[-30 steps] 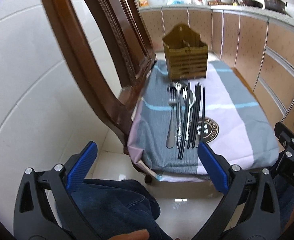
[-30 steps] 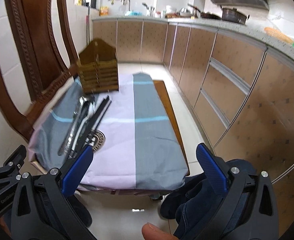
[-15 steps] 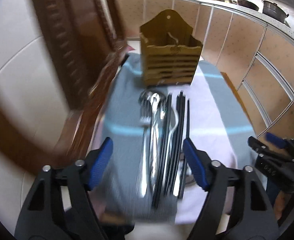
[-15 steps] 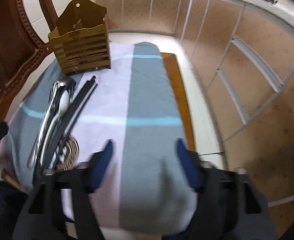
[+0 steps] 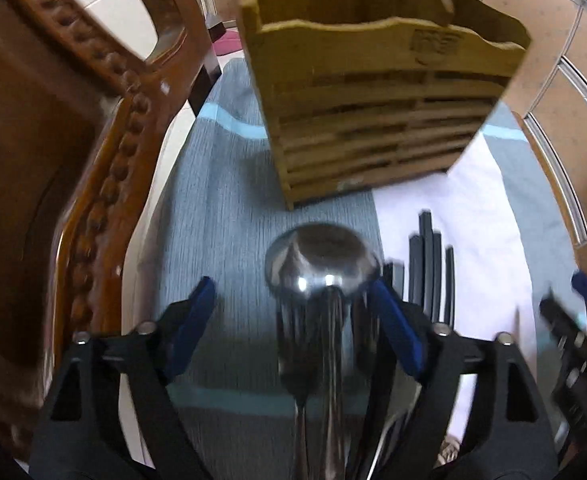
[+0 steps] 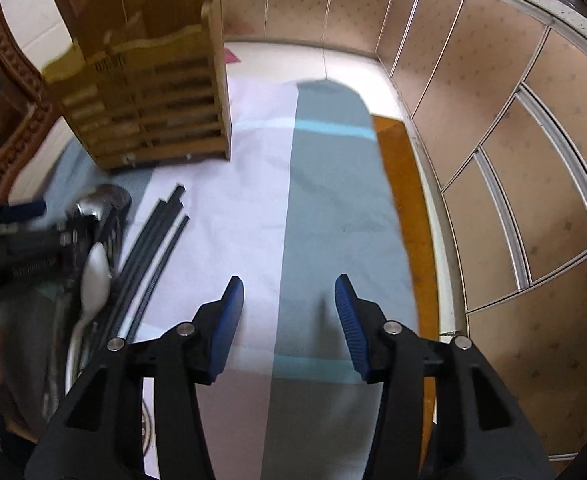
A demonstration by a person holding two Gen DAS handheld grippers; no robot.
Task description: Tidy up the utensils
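Striped grey-and-white cloth surface (image 5: 221,208) is carrying slick, stiff polished steel spoons (image 5: 323,268) lying between the left gripper's (image 5: 293,320) wide jaws, best pinched mid-handle, while the right gripper's (image 6: 289,320) jaws are hovering wide, empty.

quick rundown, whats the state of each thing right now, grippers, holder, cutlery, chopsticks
left gripper: open, fingers either side of the spoon, not closed on it
right gripper: open, empty, over the cloth
wooden utensil holder: upright on the cloth; what's inside cannot be told
large spoon: lying flat, bowl toward the holder
fork: lying flat beside the spoon
black chopsticks: lying loose in a bundle
cloth: spread flat
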